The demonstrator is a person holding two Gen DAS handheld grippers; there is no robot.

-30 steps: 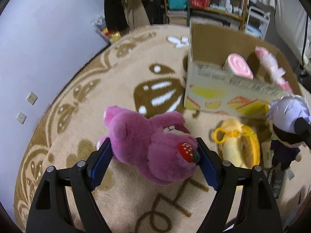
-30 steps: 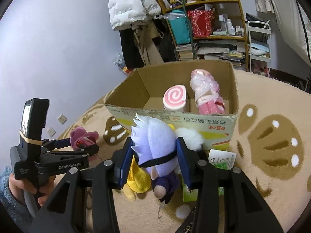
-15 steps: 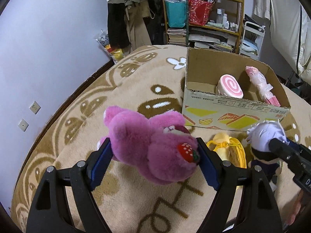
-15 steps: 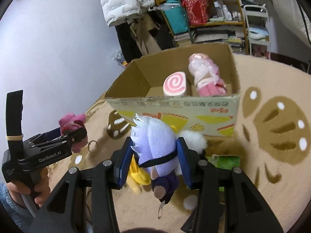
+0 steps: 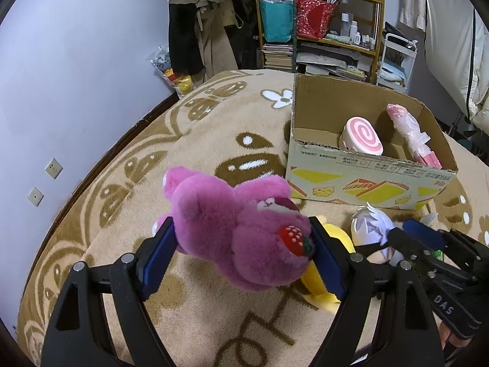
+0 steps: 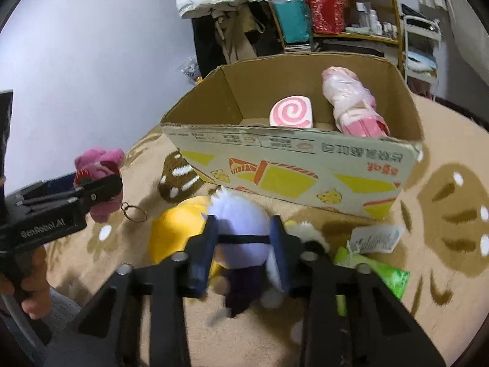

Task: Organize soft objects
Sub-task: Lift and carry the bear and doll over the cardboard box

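- Between the blue pads of the left gripper (image 5: 241, 257): a purple plush bear (image 5: 235, 229), pinched across its body and carried clear of the rug (image 5: 195, 315); the jaws stand wide because the toy is bulky, and the pads dent its fur.
- At 1 o'clock from the bear, in the left wrist view: an open cardboard box (image 5: 366, 180), probably the place meant for the soft toys. A pink swirl cushion (image 5: 363, 136) and a plastic-wrapped pink doll (image 5: 411, 131) already lie in it.
- Low centre of the right wrist view: the right gripper (image 6: 243, 250), its jaws closing on the pale-haired head of a small doll (image 6: 238, 232); the head is between the pads and looks squeezed. Whether the doll rests on the rug cannot be told through the blur.
- At 9 o'clock from the doll, touching it: a yellow plush toy (image 6: 174, 229), lying on the rug.
- At 3 o'clock from the doll: a green packet (image 6: 379, 270) and a white tag (image 6: 377, 240), near the box's front wall.
- Judgement: both toys are gripped near the box's front, so lifting them over its rim seems the next step.
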